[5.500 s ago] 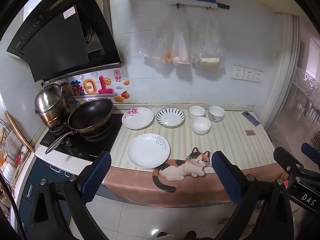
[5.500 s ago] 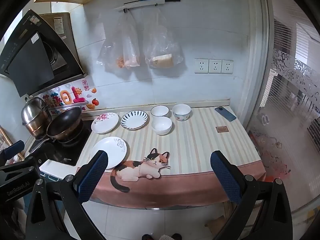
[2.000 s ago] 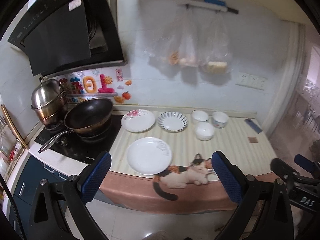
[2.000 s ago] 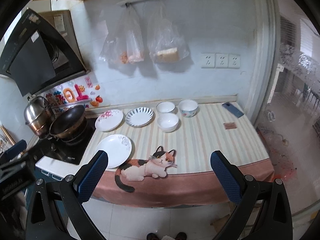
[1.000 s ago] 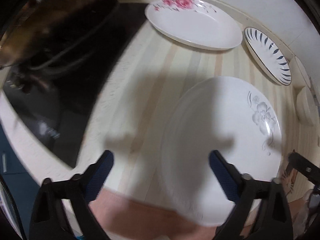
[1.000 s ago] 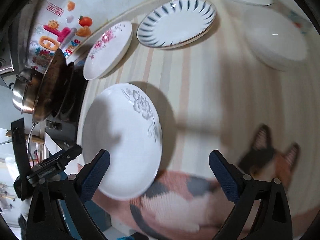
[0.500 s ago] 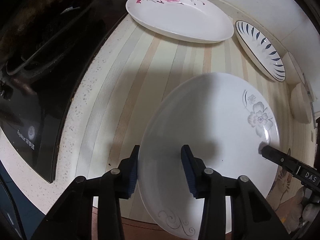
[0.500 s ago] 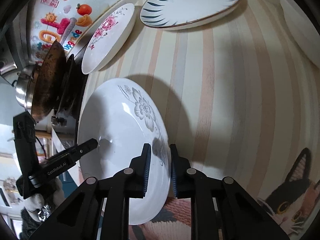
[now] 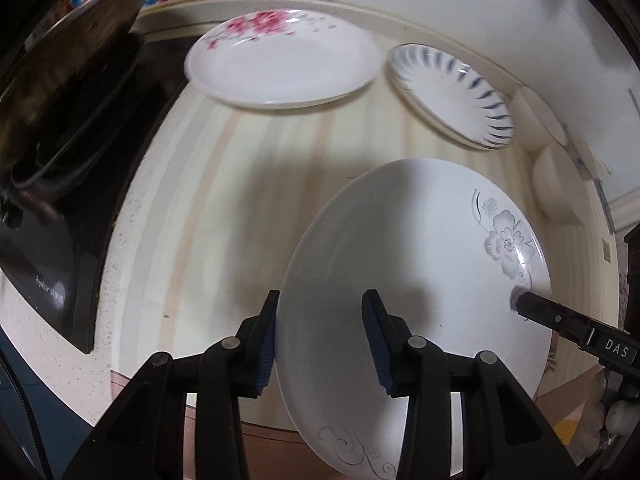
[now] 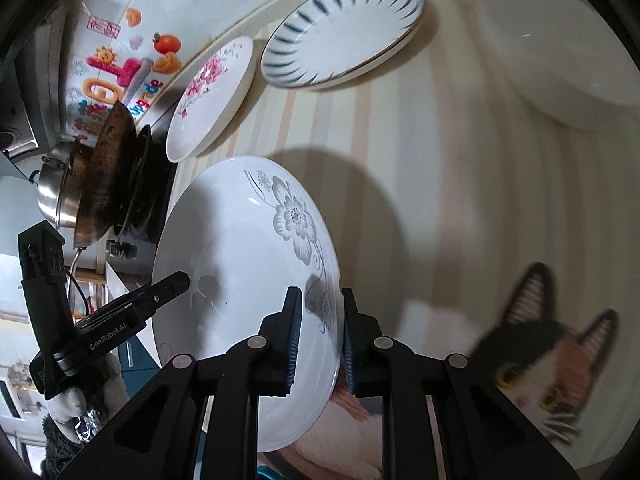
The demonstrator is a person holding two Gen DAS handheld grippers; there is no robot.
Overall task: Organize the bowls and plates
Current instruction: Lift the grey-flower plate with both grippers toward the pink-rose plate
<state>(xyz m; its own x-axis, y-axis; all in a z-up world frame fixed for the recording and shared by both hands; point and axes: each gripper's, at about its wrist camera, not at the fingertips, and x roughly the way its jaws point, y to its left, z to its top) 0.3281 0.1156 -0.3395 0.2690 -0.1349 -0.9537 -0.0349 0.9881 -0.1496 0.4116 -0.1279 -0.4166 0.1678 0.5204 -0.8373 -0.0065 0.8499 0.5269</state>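
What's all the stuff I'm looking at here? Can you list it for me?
Grey-flower plate: one, white, gripped at both rims.
Pink-flower plate: one, white, back, beside stove.
Striped plate: one, white with blue, back.
Bowls: at least two, white, right of plates.
Wok: one, dark, on stove.
Pot: one, steel, behind wok.
Cat picture: one, calico, counter's front edge.
Left gripper: black, blue pads.
Right gripper: same.

Striped countertop (image 9: 240, 184) (black cooktop (image 9: 48, 240) alongside)

Home kitchen: wok (image 10: 106, 172) on hob (image 9: 48, 256), striped counter (image 9: 224, 184).
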